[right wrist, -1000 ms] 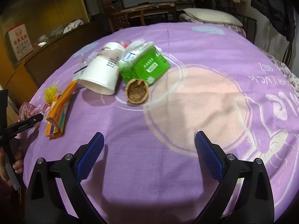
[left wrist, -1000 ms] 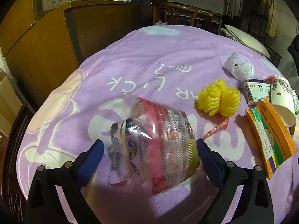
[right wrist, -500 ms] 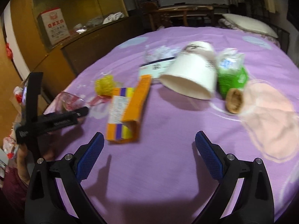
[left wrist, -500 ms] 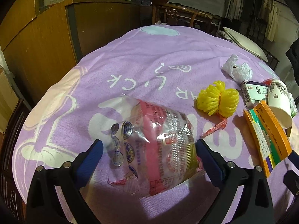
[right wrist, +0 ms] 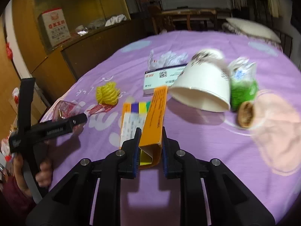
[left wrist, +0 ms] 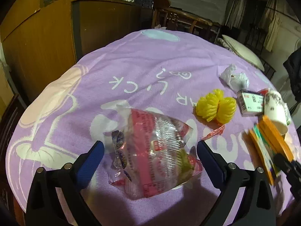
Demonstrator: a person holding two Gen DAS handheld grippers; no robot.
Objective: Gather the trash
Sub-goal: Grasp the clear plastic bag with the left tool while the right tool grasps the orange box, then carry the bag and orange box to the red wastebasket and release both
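On the purple blanket (left wrist: 143,60) lies a clear plastic bag with pink print (left wrist: 156,154), between the wide fingers of my open left gripper (left wrist: 150,146), untouched by the pads. My right gripper (right wrist: 150,137) is closing its jaws on the near end of a long orange box (right wrist: 154,116), and the blue pads press both sides. Beyond it lie a tipped paper cup (right wrist: 203,86), a small white box (right wrist: 161,79), a yellow net bundle (right wrist: 108,94), a red wrapper strip (right wrist: 99,109), a green carton (right wrist: 243,88) and a walnut shell (right wrist: 245,116).
A crumpled white plastic scrap (left wrist: 234,78) lies behind the white box. A wooden cabinet (left wrist: 47,37) stands close along the left edge of the bed. A pillow (left wrist: 242,50) and a wooden chair (left wrist: 178,18) are at the far side. A hand (right wrist: 44,175) holds the left gripper.
The right gripper swung left from the cup and carton to the orange box and its jaws went from wide open to closed on the box's end. The left gripper barely moved.
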